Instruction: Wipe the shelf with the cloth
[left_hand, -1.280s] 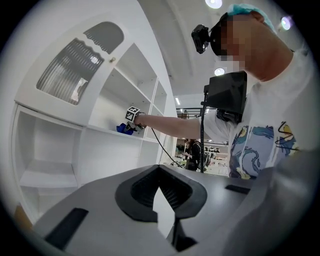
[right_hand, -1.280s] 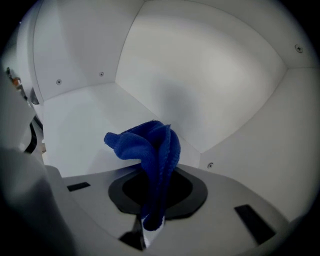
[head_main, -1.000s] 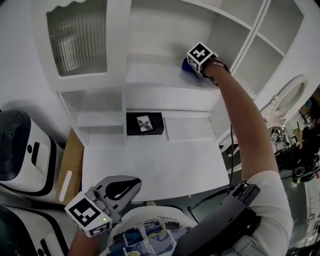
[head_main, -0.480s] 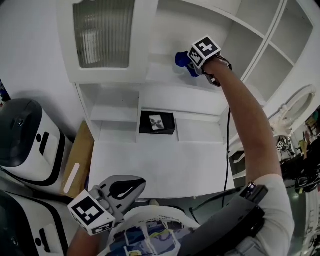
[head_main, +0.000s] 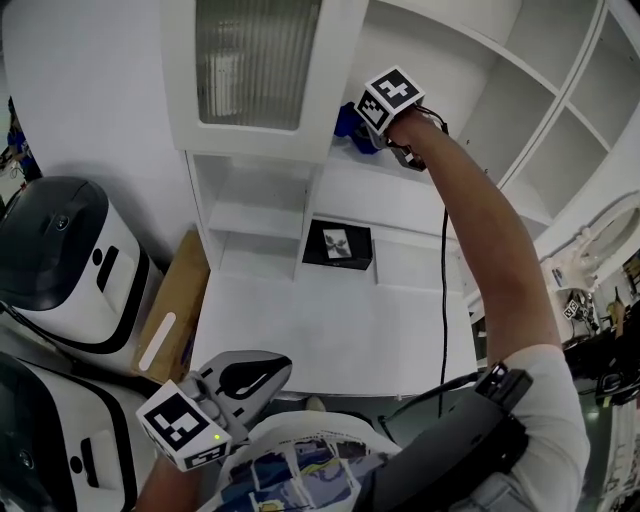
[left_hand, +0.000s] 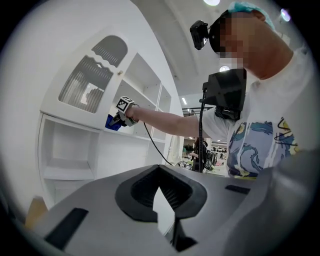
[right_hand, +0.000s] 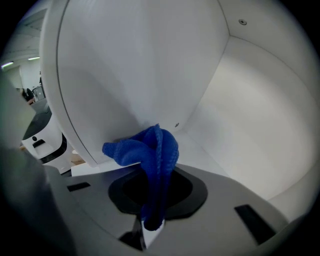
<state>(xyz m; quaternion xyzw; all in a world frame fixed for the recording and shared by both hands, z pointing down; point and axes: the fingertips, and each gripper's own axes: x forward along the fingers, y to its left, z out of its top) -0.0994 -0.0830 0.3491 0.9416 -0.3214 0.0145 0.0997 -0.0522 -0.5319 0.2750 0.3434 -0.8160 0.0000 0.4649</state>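
Item, low at left: left tongs (head_main: 240, 380), held near the person's chest, jaws drawn together with nothing between them. Item, middle: black box (head_main: 338, 243) at the back of the white desk (head_main: 330, 330), well apart from the work. Item, above: blue cloth (right_hand: 145, 150), a bunched knitted rag. One tail is pinched tight between the jaws of the right tongs (right_hand: 152, 220), and the loose bulk spills forward at the left end of the upper shelf (head_main: 385, 190), beside the glazed cabinet door (head_main: 260, 60). I cannot tell whether it presses on the board. Handling, by judgement: light, soft, limp, not fragile, and likely to fold and drag rather than push. Best taken by a gathered fold deep in the jaws, leaving a free pad to bear flat on the shelf.
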